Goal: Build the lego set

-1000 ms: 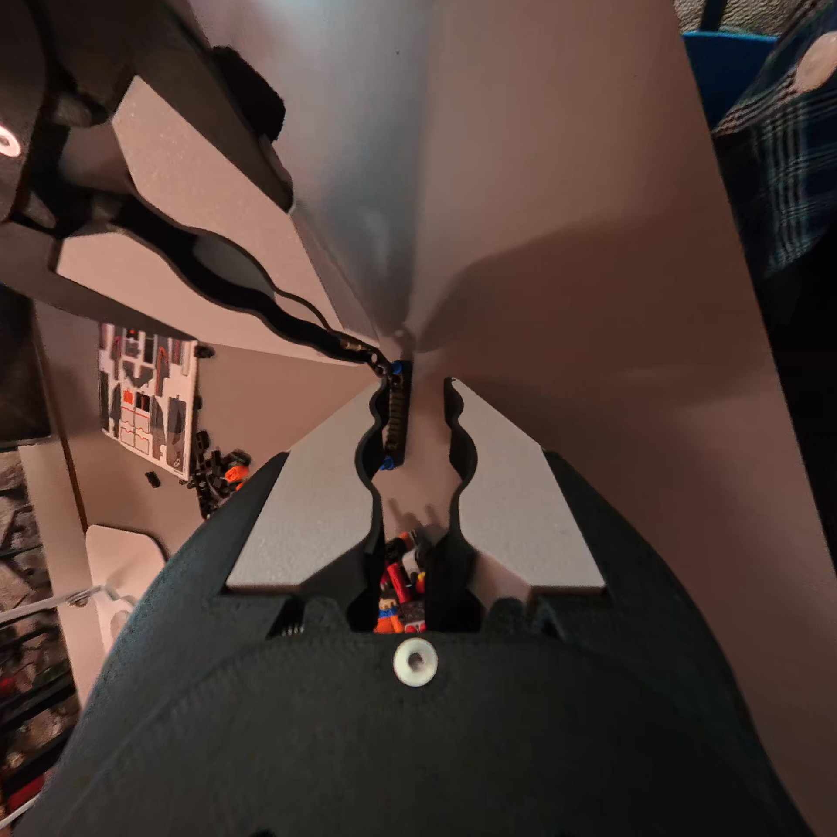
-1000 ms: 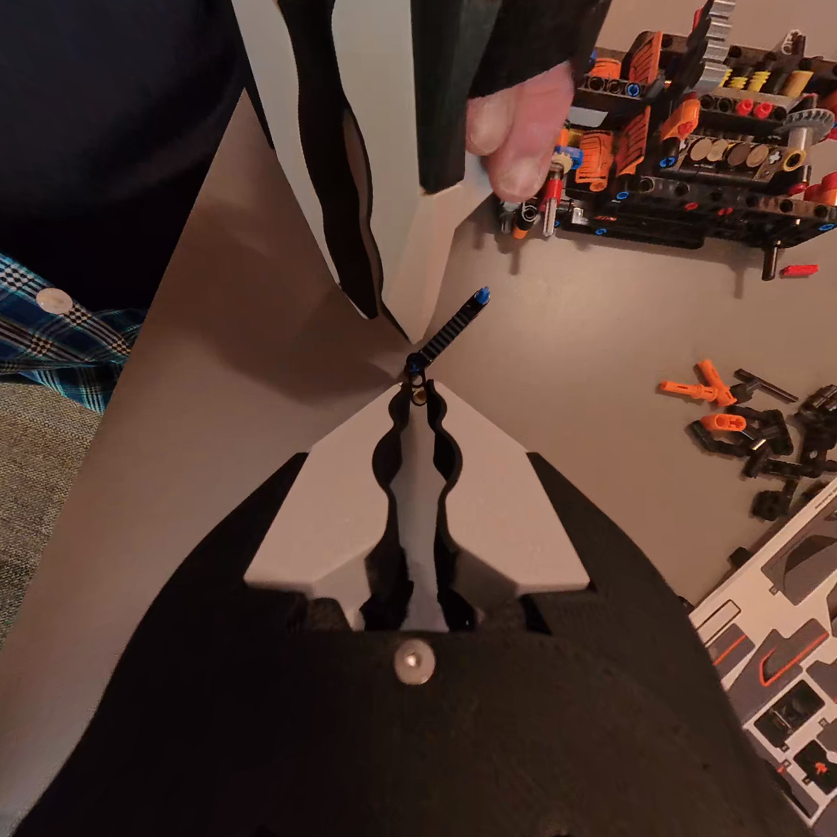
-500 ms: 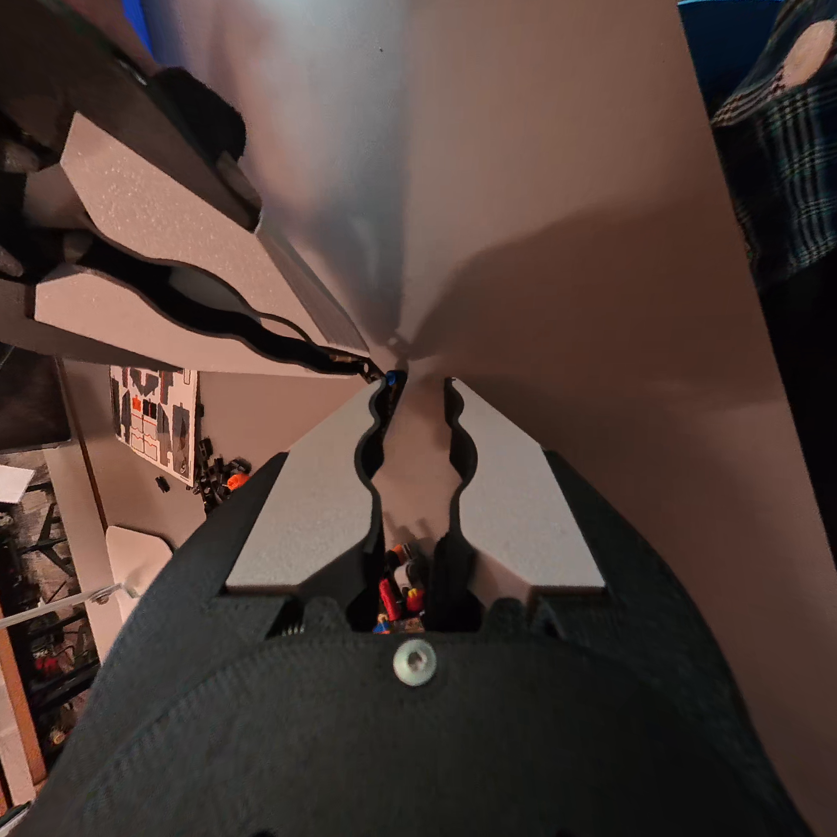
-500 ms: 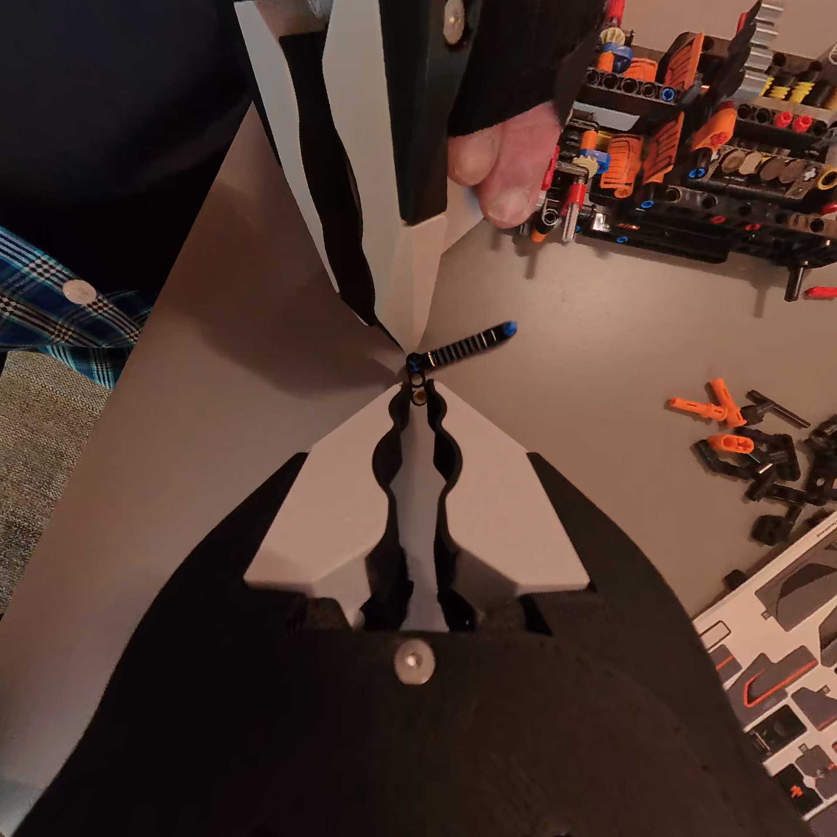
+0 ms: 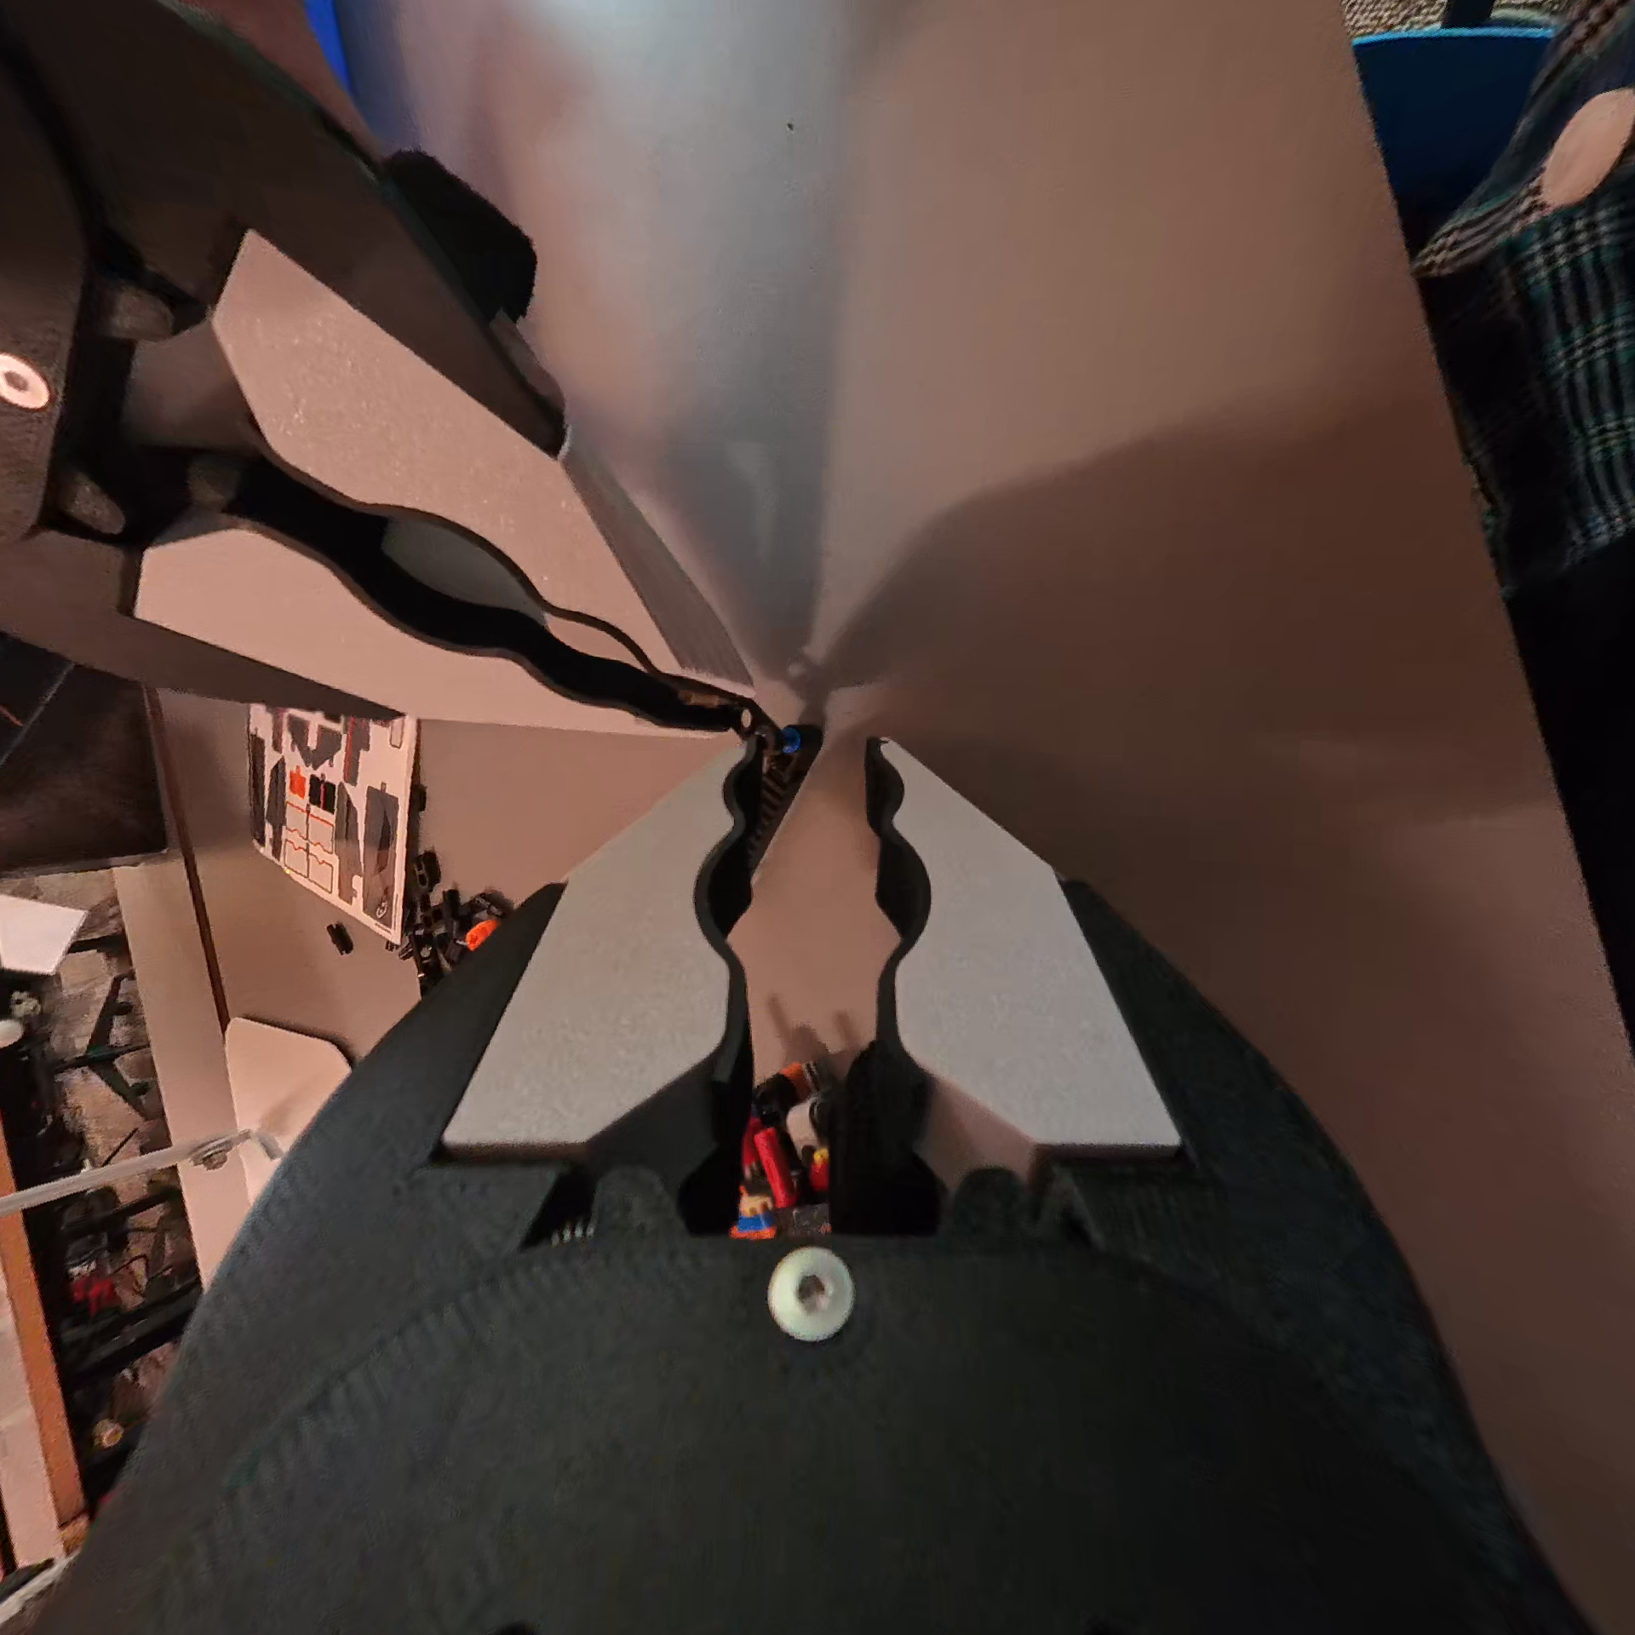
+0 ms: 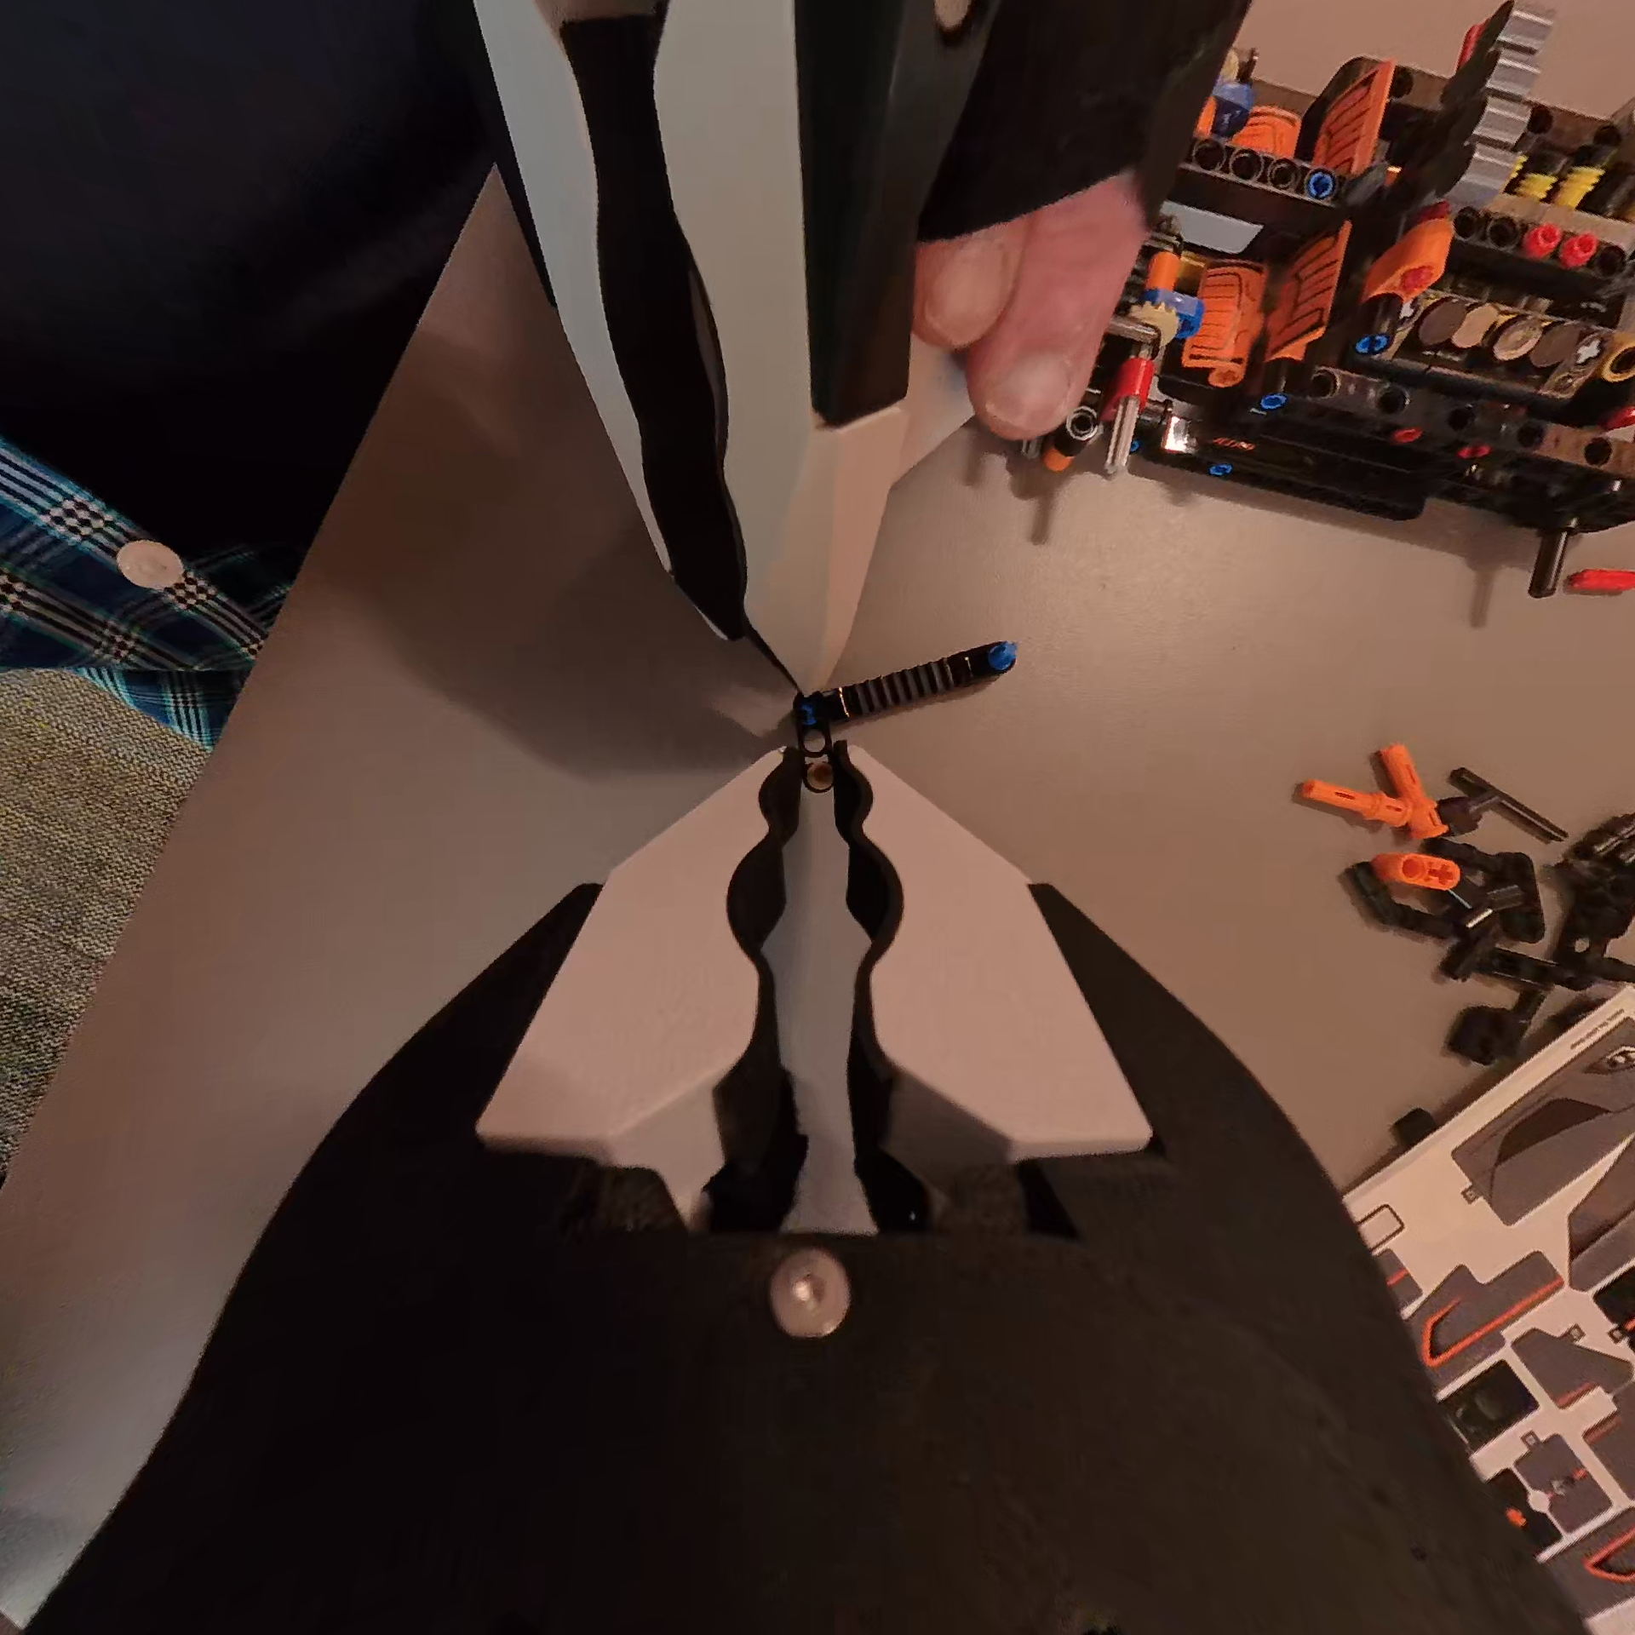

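A black toothed rack with blue pins at its ends (image 6: 920, 677) hangs on a small black link with a tan pin (image 6: 816, 763). My right gripper (image 6: 812, 752) is shut on that link and holds the piece above the beige table (image 6: 1150, 637). The rack points right. My left gripper (image 6: 792, 677) comes down from the top, its tips at the rack's near end. In the left wrist view my left gripper (image 5: 812, 745) is open. The rack (image 5: 771, 796) lies along the inner side of its left finger. The right gripper (image 5: 739, 712) reaches in from the upper left.
A partly built black and orange model (image 6: 1416, 292) stands at the back right, next to the person's hand (image 6: 1017, 310). Loose black and orange pieces (image 6: 1504, 885) and a printed sheet (image 6: 1522, 1283) lie on the right. A plaid sleeve (image 6: 106, 602) is at the left table edge. Both grippers' tips are close together, under 4 cm apart.
In the right wrist view the rack has swung from pointing up-right to nearly level, pointing right. The left gripper has shifted a little around the rack's near end. The right gripper's hold is unchanged.
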The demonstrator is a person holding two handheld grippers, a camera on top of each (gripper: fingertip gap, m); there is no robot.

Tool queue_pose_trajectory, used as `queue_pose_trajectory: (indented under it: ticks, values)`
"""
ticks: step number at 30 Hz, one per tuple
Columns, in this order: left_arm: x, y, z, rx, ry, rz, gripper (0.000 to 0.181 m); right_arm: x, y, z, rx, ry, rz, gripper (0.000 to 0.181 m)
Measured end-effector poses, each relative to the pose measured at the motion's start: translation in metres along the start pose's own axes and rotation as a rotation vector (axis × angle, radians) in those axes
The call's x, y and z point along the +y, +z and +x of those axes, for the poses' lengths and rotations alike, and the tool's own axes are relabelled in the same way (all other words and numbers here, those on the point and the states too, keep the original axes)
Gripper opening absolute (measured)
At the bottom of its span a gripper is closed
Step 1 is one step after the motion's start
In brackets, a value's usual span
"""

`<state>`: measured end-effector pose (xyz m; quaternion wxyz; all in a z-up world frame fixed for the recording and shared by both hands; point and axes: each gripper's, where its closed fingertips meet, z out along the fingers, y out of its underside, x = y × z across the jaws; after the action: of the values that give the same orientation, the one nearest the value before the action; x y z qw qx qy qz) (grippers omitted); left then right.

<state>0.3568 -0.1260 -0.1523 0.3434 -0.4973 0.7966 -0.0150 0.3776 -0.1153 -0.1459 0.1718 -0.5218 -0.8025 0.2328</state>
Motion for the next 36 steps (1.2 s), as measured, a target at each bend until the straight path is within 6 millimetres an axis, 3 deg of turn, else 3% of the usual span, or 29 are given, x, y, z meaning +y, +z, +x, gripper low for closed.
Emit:
queue_pose_trajectory:
  ticks: [17,18,19,29,36]
  values:
    - [-0.003,0.002,0.000,0.014,-0.011,-0.013,0.014,0.003,0.006,-0.002,0.008,0.014,-0.016,0.004]
    - [-0.001,0.003,0.006,0.054,-0.007,-0.030,0.001,0.002,0.006,-0.003,0.002,0.013,-0.009,0.004]
    - [0.004,0.007,0.011,0.068,-0.008,-0.057,0.000,0.000,0.006,-0.003,0.000,0.013,-0.002,0.004]
    - [-0.003,-0.010,-0.004,-0.023,-0.021,0.005,0.005,0.000,0.006,-0.003,0.018,0.012,-0.020,0.004]
    - [0.005,-0.006,0.004,-0.003,-0.028,-0.015,0.011,-0.001,0.000,-0.002,0.050,0.046,-0.040,0.004]
